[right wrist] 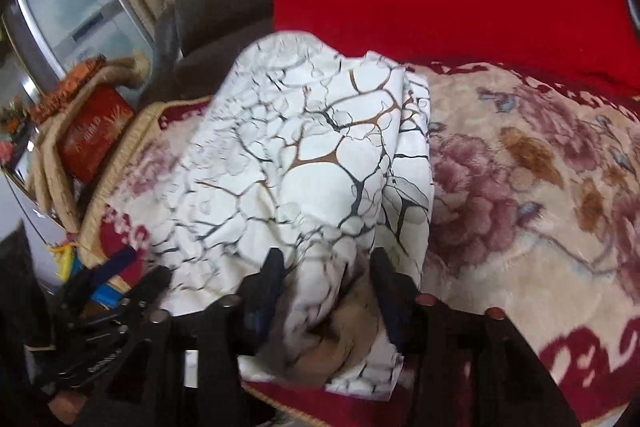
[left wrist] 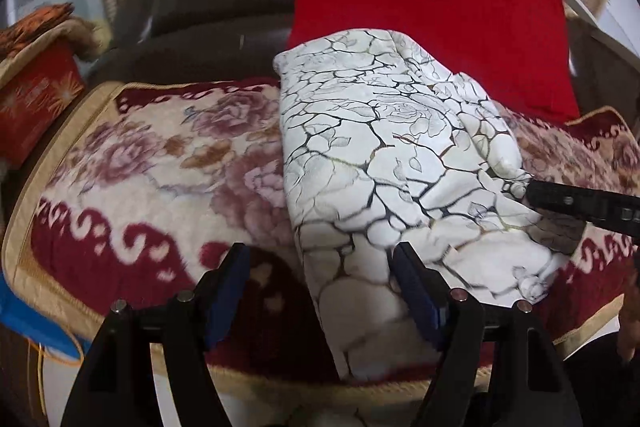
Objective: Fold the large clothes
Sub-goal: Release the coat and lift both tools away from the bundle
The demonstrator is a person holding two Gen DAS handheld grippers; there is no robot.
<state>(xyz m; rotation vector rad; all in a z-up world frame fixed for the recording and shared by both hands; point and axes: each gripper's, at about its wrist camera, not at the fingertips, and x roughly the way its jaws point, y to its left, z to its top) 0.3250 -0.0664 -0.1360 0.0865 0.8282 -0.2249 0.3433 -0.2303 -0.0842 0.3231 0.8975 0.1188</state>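
Fig. Folding stage, both wrist views. Floral plush blanket (left wrist: 160, 163), cream w/ maroon border, covers the seat; red cushion (left wrist: 420, 11) leans vs. the backrest behind. White crackle-print garment (left wrist: 380, 155) lies on the blanket, centre-right in left view, already doubled into a long strip, far end touching the cushion's base.

Handling (judged): thin woven cloth, soft, light, no stiffness; layers look apt to slide apart, so take all plies together at a folded edge or corner, not mid-panel.

Left gripper (left wrist: 320, 271): released, jaws wide, nothing between the pads; near edge of strip runs between its fingers.

Right gripper (right wrist: 326, 275): jaws parted approx. halfway, straddling a bunched near fold; pads not seen pressing it, so not a grip.
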